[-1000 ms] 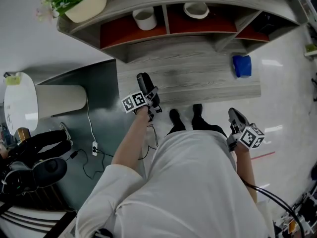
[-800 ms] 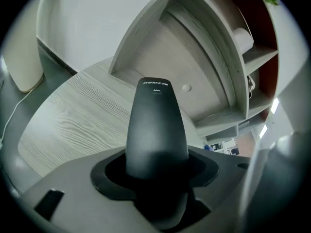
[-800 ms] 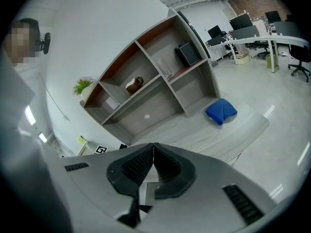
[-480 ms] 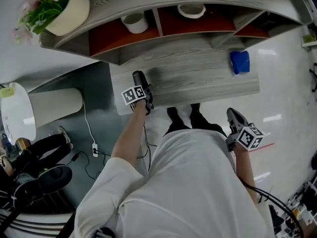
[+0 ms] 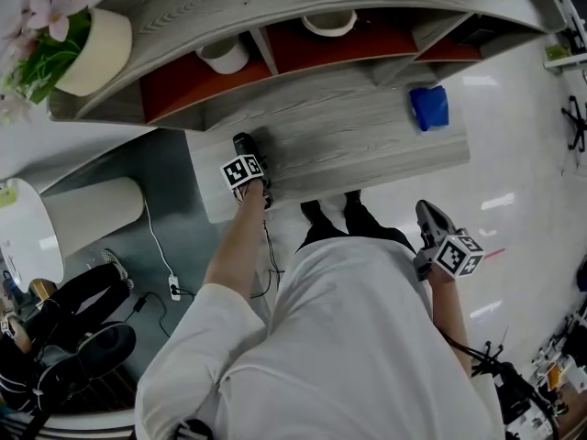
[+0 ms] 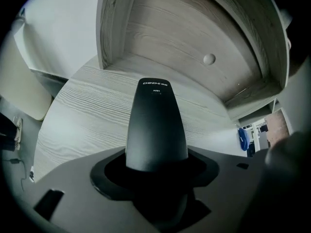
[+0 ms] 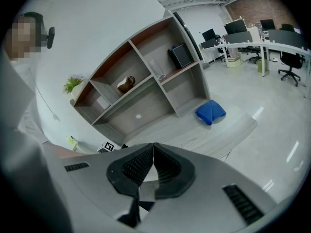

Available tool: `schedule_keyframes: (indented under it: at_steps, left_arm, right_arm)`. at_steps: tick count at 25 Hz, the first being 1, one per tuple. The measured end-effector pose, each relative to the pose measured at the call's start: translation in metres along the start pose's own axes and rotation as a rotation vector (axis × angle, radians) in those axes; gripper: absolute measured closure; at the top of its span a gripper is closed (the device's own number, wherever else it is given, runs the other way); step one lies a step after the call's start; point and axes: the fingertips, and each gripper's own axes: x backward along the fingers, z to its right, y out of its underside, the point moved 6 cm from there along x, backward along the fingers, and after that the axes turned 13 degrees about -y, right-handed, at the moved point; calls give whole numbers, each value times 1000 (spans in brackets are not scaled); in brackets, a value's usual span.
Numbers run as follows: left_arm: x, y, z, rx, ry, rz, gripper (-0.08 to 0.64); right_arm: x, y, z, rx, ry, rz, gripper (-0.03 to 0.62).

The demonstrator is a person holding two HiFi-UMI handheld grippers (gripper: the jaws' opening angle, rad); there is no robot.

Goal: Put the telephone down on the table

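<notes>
The telephone (image 5: 243, 144) is a black cordless handset, and my left gripper (image 5: 249, 160) is shut on its lower part. It hangs over the left end of the grey wooden table (image 5: 367, 145). In the left gripper view the telephone (image 6: 156, 125) sticks out forward from the jaws of the left gripper (image 6: 156, 165), above the table (image 6: 82, 115); whether it touches the top I cannot tell. My right gripper (image 5: 429, 216) hangs off the table's front right edge, low by my side. Seen in its own view, the right gripper (image 7: 151, 152) is shut with nothing in it.
A blue cloth (image 5: 428, 106) lies at the table's right end. Behind the table stands a shelf unit with a white cup (image 5: 223, 56) and a bowl (image 5: 328, 21) in its compartments. A flower pot (image 5: 78, 39) sits on top at the left. A cable (image 5: 170, 255) runs across the floor.
My left gripper has carried the telephone forward and to the left, from the table's front edge to over its left end. The right gripper has stayed by my side.
</notes>
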Motion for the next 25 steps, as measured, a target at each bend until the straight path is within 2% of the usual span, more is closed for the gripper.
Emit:
schedule_keyframes:
  at_steps: [7,20,25]
  left_arm:
    - [-9,0,10,-137,-96,-22,272]
    - [-14,6,16,-197,-164,-73,265]
    - [-10,7,17,-148,-143,-52,265]
  right_arm:
    - [-3,1,-1,0,0,-19,575]
    - [-3,2,3,9,-1,-44,575]
    - [-9,0,3,17,-25,-58,575]
